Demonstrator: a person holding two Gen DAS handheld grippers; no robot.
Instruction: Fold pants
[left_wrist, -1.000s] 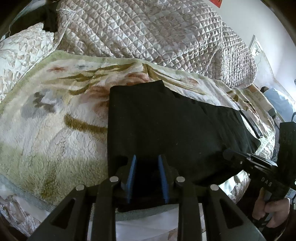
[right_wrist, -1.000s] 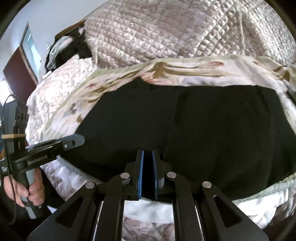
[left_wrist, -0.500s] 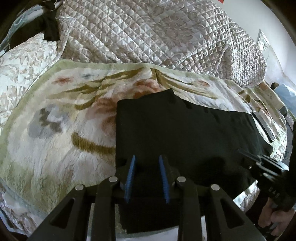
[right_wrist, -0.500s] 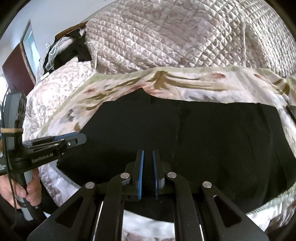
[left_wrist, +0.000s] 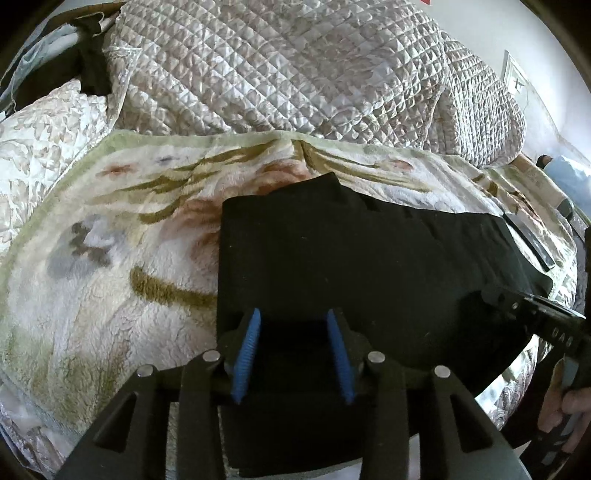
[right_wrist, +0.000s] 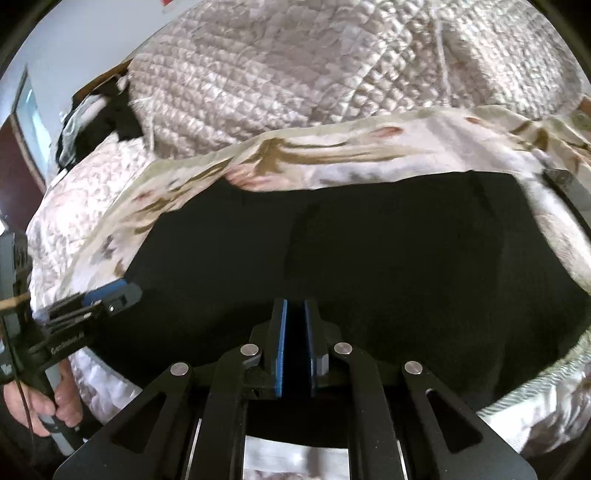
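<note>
- On the far left of the left wrist view lies a pale leaf-patterned pillow (left_wrist: 48, 122), with some dark clothing (left_wrist: 85, 70) heaped behind it.
- A fleecy cream blanket with green and pink flower print (left_wrist: 110, 236) covers the bed, and a quilted silvery comforter (left_wrist: 295, 70) is bunched along its far edge.
- The black pants (left_wrist: 351, 258) lie flat on the fleecy blanket, stretched sideways, their near edge hanging slightly over the bedside.
- The left gripper (left_wrist: 291, 350) sits over the near left corner of the pants; its jaws have just been opening and now stand apart, with black cloth between the blue pads (left_wrist: 246, 350) but not pressed by them.
- The right gripper (right_wrist: 295, 347) sits at the near edge of the pants further right. Its jaws are almost together, with only a narrow dark slot between the blue pads; that slot seems to hold a fold of the black cloth, though it is too dark to be sure.
- A hand (left_wrist: 561, 410) grips the right tool's handle at the right edge of the left view; the other hand (right_wrist: 44, 402) shows at the lower left of the right view.
- A dark flat object (left_wrist: 528, 236) lies on the blanket just beyond the right end of the pants.
</note>
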